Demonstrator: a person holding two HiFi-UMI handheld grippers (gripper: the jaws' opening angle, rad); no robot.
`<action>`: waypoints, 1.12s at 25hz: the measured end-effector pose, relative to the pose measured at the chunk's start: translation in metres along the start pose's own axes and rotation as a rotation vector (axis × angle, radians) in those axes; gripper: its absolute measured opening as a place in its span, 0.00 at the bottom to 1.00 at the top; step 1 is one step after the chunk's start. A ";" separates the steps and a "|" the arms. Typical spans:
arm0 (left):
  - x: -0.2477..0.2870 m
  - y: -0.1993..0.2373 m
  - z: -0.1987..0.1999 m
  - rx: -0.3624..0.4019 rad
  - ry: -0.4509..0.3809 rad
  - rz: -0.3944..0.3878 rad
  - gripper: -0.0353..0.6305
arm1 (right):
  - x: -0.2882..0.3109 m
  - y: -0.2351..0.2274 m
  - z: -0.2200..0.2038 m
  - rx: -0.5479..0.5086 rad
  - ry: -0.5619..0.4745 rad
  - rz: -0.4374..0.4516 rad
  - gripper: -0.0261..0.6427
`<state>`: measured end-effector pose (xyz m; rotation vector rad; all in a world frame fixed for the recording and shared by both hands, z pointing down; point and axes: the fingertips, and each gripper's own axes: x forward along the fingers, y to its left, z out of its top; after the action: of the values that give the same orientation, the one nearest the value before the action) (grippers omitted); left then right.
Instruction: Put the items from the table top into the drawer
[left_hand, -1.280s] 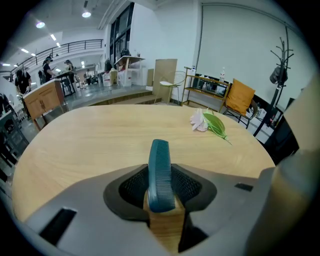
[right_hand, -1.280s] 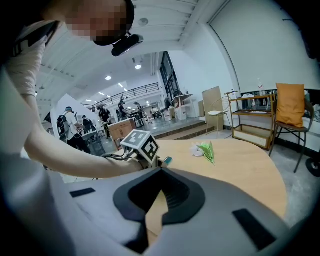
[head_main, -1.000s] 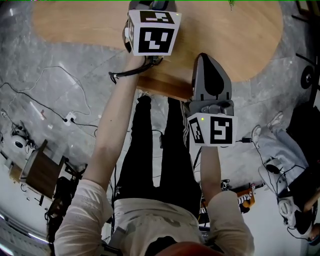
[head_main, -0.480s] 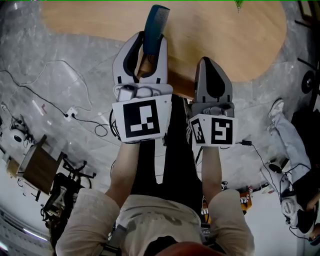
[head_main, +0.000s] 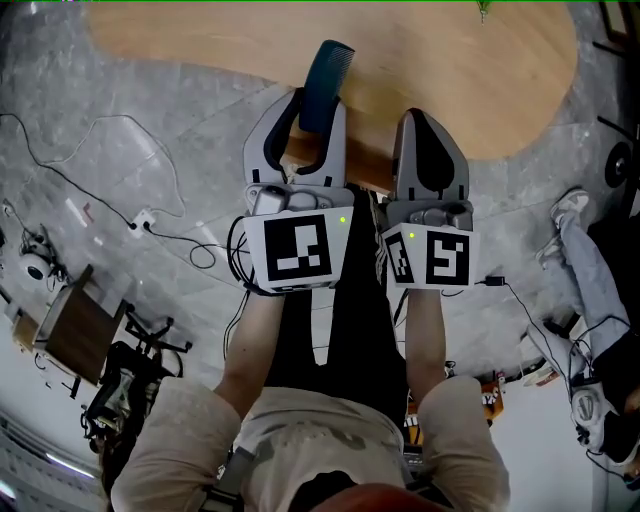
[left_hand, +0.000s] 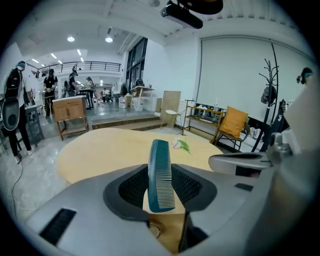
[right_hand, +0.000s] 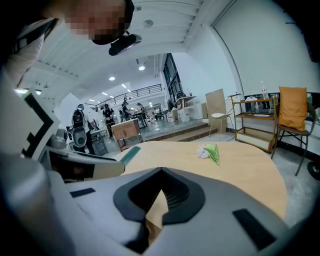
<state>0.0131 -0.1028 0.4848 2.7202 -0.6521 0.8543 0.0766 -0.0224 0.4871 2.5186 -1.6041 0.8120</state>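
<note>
A teal comb (head_main: 325, 80) stands on edge between the jaws of my left gripper (head_main: 312, 100), which is shut on it; in the left gripper view the comb (left_hand: 160, 175) points away from me, teeth to the right. My right gripper (head_main: 427, 118) hangs beside it, shut and with nothing in it (right_hand: 159, 171). Both hover over the near edge of the oval wooden table (head_main: 200, 45). A darker wooden drawer front (head_main: 360, 175) shows under that edge, mostly hidden by the grippers. A white and green flower sprig (right_hand: 210, 151) lies on the table top (left_hand: 182, 145).
Cables and a power strip (head_main: 140, 218) lie on the marble floor at left, near a small wooden stool (head_main: 75, 340). Another person's legs (head_main: 590, 270) are at right. A chair with an orange cushion (left_hand: 234, 122) stands beyond the table.
My left gripper has drawn back from over the table towards me with the comb in it, and now sits beside the right gripper. The right gripper has stayed put.
</note>
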 end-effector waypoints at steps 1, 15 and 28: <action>0.001 -0.001 -0.009 0.005 0.025 -0.006 0.28 | -0.001 -0.001 -0.002 0.001 0.002 -0.005 0.05; 0.003 -0.073 -0.192 0.143 0.439 -0.227 0.28 | -0.052 -0.030 -0.046 0.092 0.005 -0.143 0.05; 0.038 -0.105 -0.245 0.328 0.572 -0.338 0.28 | -0.092 -0.059 -0.071 0.172 -0.010 -0.284 0.05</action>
<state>-0.0296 0.0567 0.6975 2.5226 0.0689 1.6530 0.0690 0.1029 0.5206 2.7827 -1.1832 0.9365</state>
